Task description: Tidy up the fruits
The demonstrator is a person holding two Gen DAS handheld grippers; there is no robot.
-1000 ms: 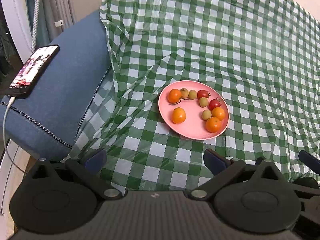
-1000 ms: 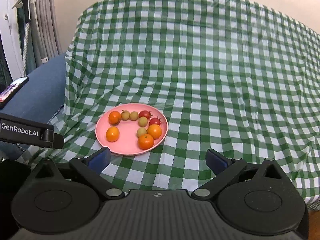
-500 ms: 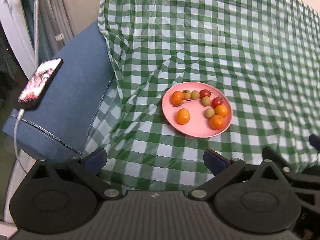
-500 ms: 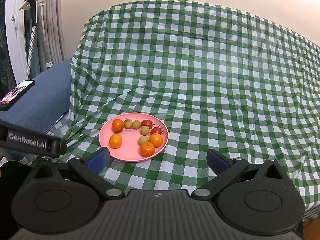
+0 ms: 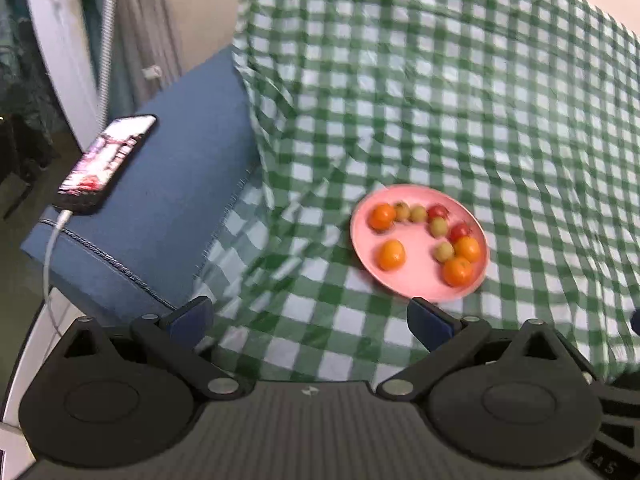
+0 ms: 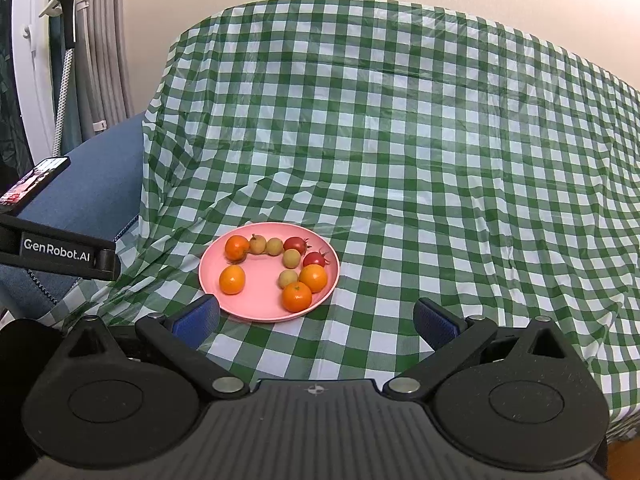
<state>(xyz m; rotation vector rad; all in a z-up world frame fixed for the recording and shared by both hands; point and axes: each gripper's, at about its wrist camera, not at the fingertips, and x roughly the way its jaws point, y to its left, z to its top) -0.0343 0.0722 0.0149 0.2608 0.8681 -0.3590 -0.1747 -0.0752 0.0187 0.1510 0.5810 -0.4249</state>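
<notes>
Left tongs (image 5: pixel 308 318): held apart, empty.
Right tongs (image 6: pixel 316 320): held apart, empty.
Plate (image 6: pixel 256 304): fruit-laden, just ahead of both.

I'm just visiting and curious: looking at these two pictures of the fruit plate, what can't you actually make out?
- Phone screen: left wrist view, motion blur hides what it shows.
- Small yellow-green fruits: both views, too small to identify.
- What lies under the checked cloth: covered in both views.
- Pink plate near rim: right wrist view, partly hidden behind a gripper finger.
- Left gripper: right wrist view, cut off by the left edge.
</notes>
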